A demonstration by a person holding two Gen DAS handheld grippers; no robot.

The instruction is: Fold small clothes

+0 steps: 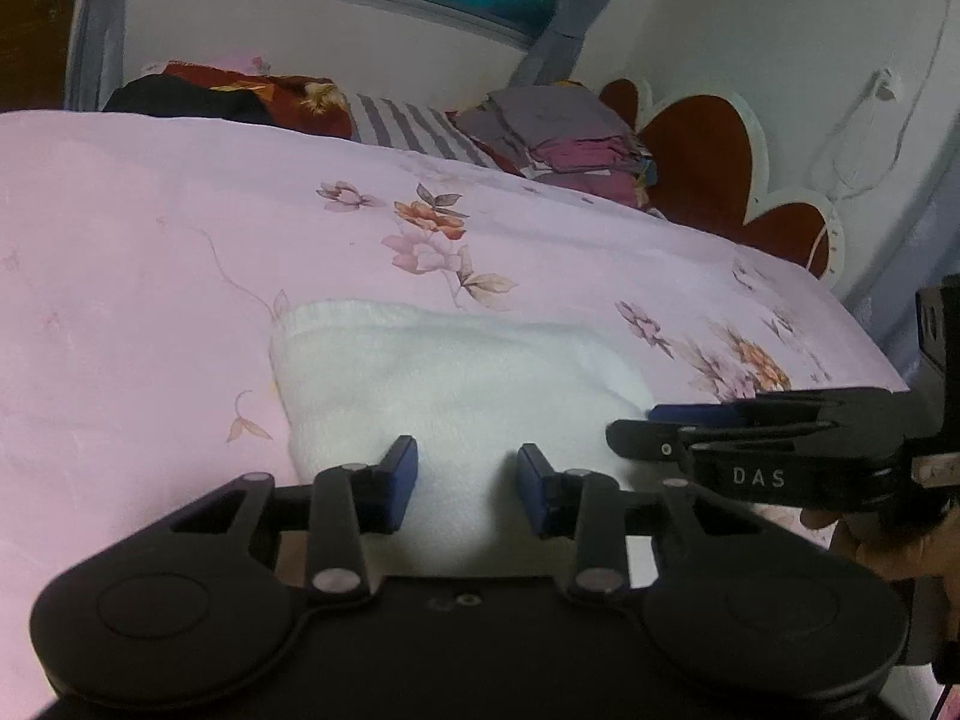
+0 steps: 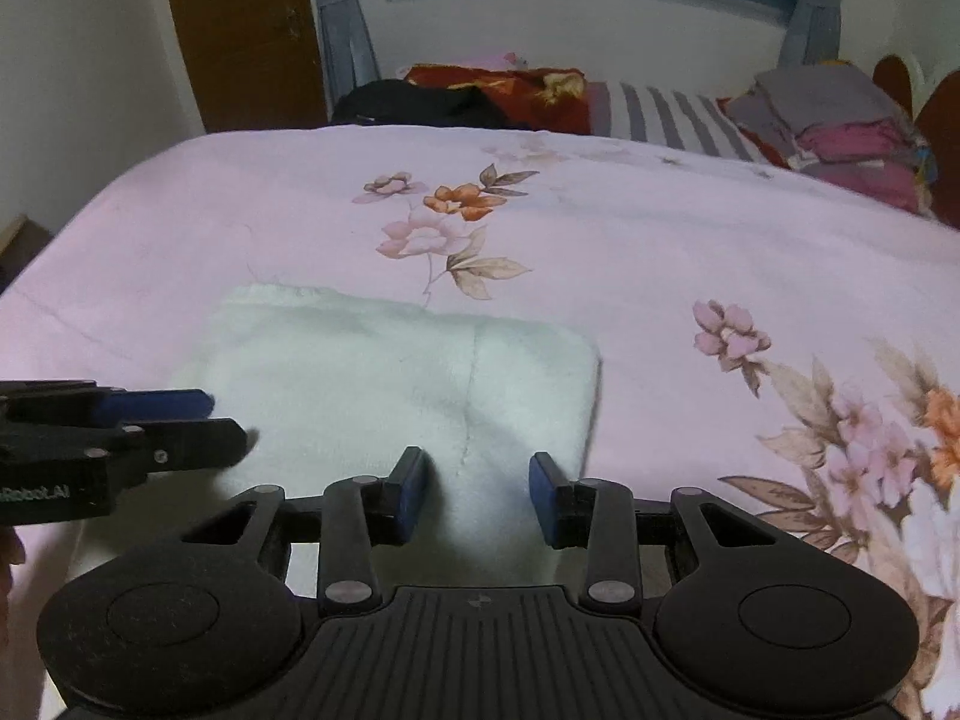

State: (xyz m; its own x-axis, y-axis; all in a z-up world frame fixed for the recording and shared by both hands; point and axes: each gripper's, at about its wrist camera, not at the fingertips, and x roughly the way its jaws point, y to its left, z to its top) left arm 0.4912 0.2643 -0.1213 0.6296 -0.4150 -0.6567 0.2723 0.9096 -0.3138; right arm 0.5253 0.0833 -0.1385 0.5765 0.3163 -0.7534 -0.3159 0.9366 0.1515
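Note:
A small white fuzzy garment lies folded flat on the pink floral bed sheet; it also shows in the right wrist view. My left gripper is open and empty, its blue pads hovering over the garment's near edge. My right gripper is open and empty over the garment's near right part. The right gripper also shows side-on at the right of the left wrist view, at the garment's right edge. The left gripper shows at the left of the right wrist view.
A stack of folded clothes sits at the far right of the bed by a red and white headboard. A striped pillow, a red floral blanket and a dark cloth lie along the far edge. A window is behind.

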